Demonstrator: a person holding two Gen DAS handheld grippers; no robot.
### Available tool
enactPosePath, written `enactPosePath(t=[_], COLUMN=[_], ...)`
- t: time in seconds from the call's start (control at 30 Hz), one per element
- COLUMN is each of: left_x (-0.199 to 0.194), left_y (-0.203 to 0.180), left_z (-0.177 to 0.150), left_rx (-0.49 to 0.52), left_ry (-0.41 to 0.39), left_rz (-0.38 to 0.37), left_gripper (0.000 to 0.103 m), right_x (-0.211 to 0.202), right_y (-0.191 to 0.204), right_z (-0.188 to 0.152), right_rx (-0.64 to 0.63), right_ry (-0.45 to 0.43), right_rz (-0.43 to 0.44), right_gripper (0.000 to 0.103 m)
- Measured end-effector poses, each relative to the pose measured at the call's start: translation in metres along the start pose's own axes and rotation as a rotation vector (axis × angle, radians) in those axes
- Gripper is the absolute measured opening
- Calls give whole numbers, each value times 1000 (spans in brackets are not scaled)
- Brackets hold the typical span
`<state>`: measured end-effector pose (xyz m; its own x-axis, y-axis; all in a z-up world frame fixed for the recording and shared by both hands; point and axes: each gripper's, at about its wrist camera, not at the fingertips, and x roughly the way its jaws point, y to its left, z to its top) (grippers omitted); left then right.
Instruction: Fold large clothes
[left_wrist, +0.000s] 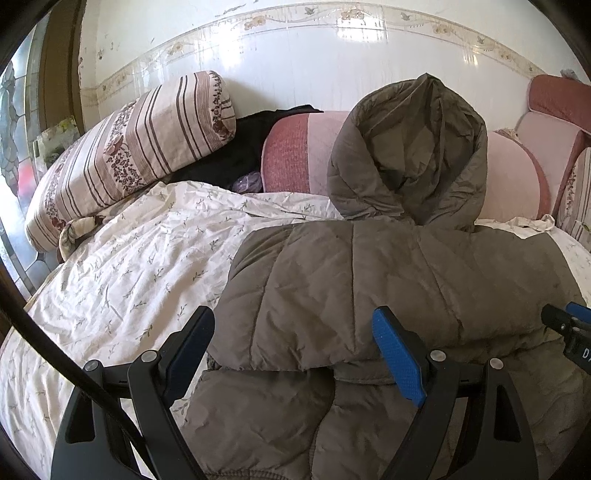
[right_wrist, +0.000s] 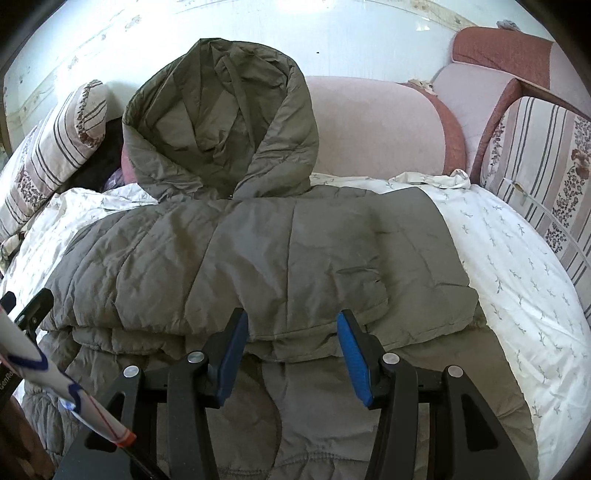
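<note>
An olive-grey padded jacket (left_wrist: 369, 280) lies on a bed covered by a white flowered sheet (left_wrist: 122, 266), filling the middle and lower right of the left wrist view. Its upper part is folded over the lower part, leaving a layered edge across the lower middle of both views. The hood (left_wrist: 410, 155) stands up at the top centre, leaning on a pink bolster (left_wrist: 295, 155). A striped pillow (left_wrist: 129, 155) sits in the upper left, with dark clothing (left_wrist: 236, 147) between it and the bolster.

The left gripper (left_wrist: 295, 350) has its jaws spread wide just above the folded edge, nothing clamped between them. The right gripper (right_wrist: 291, 347) stands about half open over the same edge at the bottom centre of its own view, pads apart from the cloth and holding nothing; its tip shows at the right edge of the left view
</note>
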<state>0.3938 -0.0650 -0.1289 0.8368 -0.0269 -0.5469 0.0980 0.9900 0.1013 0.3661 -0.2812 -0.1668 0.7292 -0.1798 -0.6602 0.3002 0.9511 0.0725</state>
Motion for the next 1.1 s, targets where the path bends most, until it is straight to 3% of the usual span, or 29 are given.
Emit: enactPosePath(t=[0.5,0.7,0.97,1.1], left_x=[-13,2,14,31], left_y=[-21,-22,1,12], left_z=[-2,-8,-5,-10], left_rx=[81,97,1,-47], left_ry=[-50,29,85,165], left_rz=[-5,-8,11,15], left_gripper=[86,86,86,87], right_x=[13,25,7,26], right_y=[-1,-13,-36,-53], right_z=[-6,-8,5,0], right_rx=[14,63,120,177], right_ry=[65,131,51,126], right_rz=[23,14,-22,-40], right_gripper=[55,55,55,55])
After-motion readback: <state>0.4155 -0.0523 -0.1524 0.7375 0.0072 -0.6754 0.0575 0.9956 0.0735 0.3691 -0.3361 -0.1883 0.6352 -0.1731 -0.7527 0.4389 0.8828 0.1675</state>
